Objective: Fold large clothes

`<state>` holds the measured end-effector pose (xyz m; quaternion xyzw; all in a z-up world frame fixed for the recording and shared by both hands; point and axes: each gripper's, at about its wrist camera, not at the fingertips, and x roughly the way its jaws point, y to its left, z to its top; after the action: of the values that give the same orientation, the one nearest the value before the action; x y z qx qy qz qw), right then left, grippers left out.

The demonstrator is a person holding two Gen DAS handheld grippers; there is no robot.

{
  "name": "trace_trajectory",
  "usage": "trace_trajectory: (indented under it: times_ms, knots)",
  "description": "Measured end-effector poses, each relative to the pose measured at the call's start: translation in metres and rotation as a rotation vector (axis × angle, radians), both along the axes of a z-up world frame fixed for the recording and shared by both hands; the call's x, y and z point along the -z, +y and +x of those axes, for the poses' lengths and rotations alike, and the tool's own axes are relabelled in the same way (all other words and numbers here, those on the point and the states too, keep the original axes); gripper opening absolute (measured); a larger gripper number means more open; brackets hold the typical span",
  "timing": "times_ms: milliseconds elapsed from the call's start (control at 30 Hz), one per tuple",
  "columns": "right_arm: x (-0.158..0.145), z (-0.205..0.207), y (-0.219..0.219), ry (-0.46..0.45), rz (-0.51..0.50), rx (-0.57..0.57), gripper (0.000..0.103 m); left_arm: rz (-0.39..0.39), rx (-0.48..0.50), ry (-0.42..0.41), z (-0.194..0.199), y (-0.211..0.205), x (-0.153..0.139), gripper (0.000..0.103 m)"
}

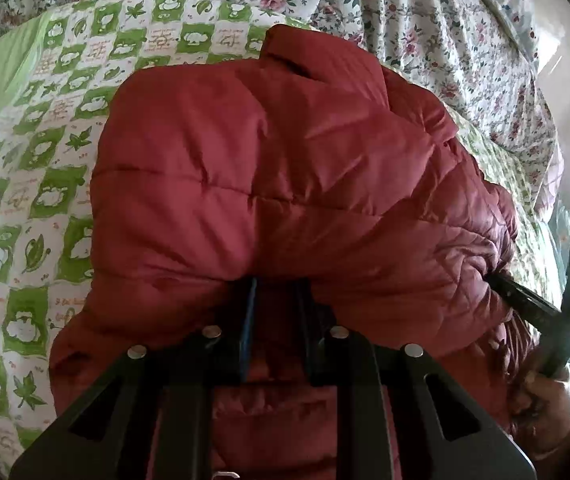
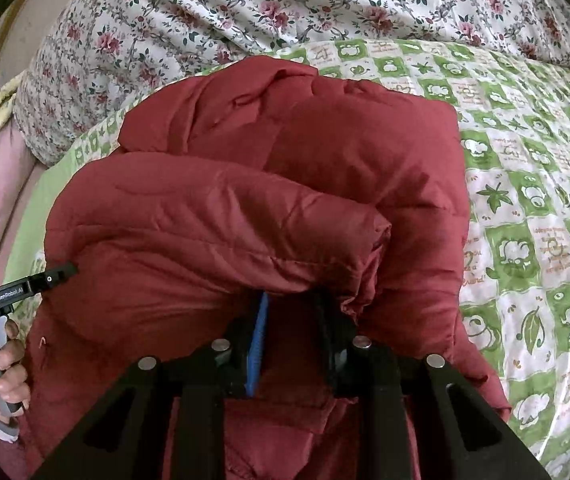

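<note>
A dark red puffer jacket (image 1: 277, 184) lies bunched and partly folded on a green-and-white checked bedspread (image 1: 45, 152). My left gripper (image 1: 277, 292) is shut on a fold of the jacket's near edge, its fingertips buried in the fabric. My right gripper (image 2: 289, 304) is shut on another fold of the jacket (image 2: 245, 220), which drapes over its fingers. The right gripper also shows in the left wrist view (image 1: 525, 300), at the jacket's right side. The left gripper shows in the right wrist view (image 2: 57, 276), at the jacket's left side.
A rumpled floral quilt (image 2: 285, 4) lies along the far side of the bed. The checked bedspread (image 2: 533, 216) spreads to the right of the jacket. A pink sheet (image 2: 1, 168) shows at the left bed edge. A hand (image 2: 1, 372) holds the left gripper's handle.
</note>
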<state>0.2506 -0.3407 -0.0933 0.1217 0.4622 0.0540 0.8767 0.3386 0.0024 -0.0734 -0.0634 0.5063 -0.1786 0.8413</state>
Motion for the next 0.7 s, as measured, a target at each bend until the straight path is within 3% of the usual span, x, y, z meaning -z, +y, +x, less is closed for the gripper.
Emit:
trace_trajectory:
  times_ms: [200, 267, 333, 700]
  knots:
    - [-0.015, -0.006, 0.0, 0.008, 0.008, 0.016, 0.027, 0.061, -0.008, -0.026, -0.012, -0.003, -0.018, 0.018]
    - [-0.025, -0.015, 0.003, 0.001, -0.007, 0.022, 0.032, 0.066, -0.019, -0.049, -0.021, 0.001, -0.026, 0.018]
    - [-0.035, -0.025, 0.006, -0.013, -0.017, 0.013, 0.044, 0.071, -0.022, -0.066, -0.031, 0.005, -0.032, 0.018]
    - [-0.063, -0.094, 0.0, -0.042, 0.021, -0.006, 0.05, 0.056, -0.014, -0.064, -0.104, 0.043, -0.043, 0.021]
